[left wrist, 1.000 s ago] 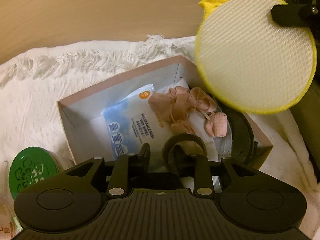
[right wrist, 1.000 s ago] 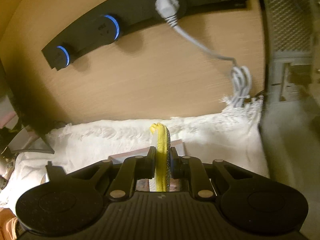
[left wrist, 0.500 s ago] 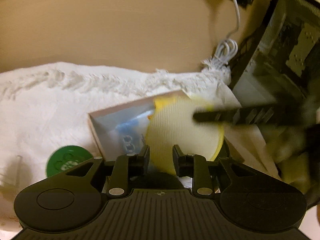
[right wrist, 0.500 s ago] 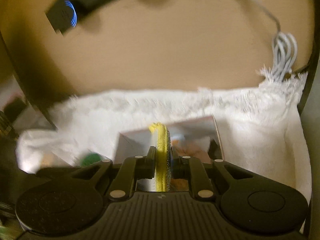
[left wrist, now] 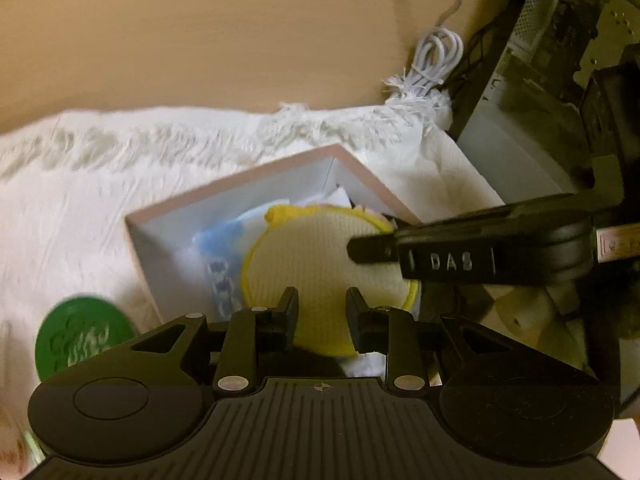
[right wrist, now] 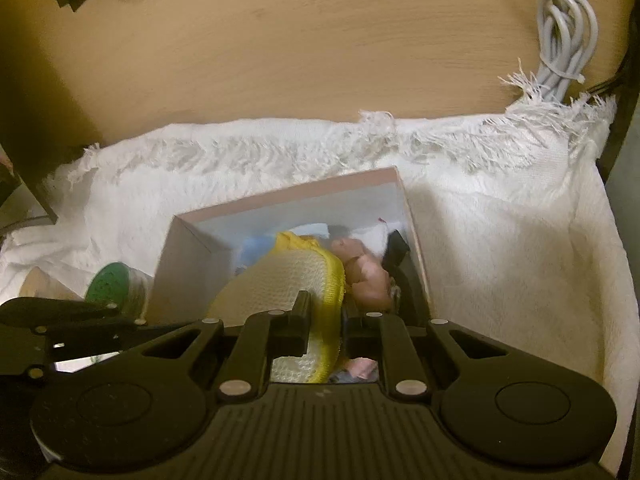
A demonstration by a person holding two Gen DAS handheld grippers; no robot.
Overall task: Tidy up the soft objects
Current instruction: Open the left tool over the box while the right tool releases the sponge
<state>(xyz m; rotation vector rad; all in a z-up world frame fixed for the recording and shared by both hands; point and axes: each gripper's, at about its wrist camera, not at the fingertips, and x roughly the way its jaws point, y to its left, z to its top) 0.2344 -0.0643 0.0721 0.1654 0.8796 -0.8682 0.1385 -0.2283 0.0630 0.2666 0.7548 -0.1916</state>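
Observation:
A round sponge (left wrist: 316,256) with a cream mesh face and yellow rim leans into the pink box (left wrist: 240,182) over a blue wet-wipes pack (left wrist: 216,248). My right gripper (left wrist: 356,249) reaches in from the right and is shut on the sponge's rim. In the right wrist view the sponge (right wrist: 280,276) tilts left between the right gripper (right wrist: 325,316) fingers, next to a pink soft item (right wrist: 364,276) in the box (right wrist: 288,194). My left gripper (left wrist: 322,312) hovers in front of the box, open, with nothing between its fingers.
The box sits on a white fringed towel (left wrist: 100,200) on a wooden desk. A green-lidded jar (left wrist: 80,340) stands left of the box. A coiled white cable (left wrist: 436,56) and a computer case (left wrist: 560,80) are at the back right.
My right gripper came down with the sponge from above the box into it, and the sponge now leans left. My left gripper drew back and up from the box.

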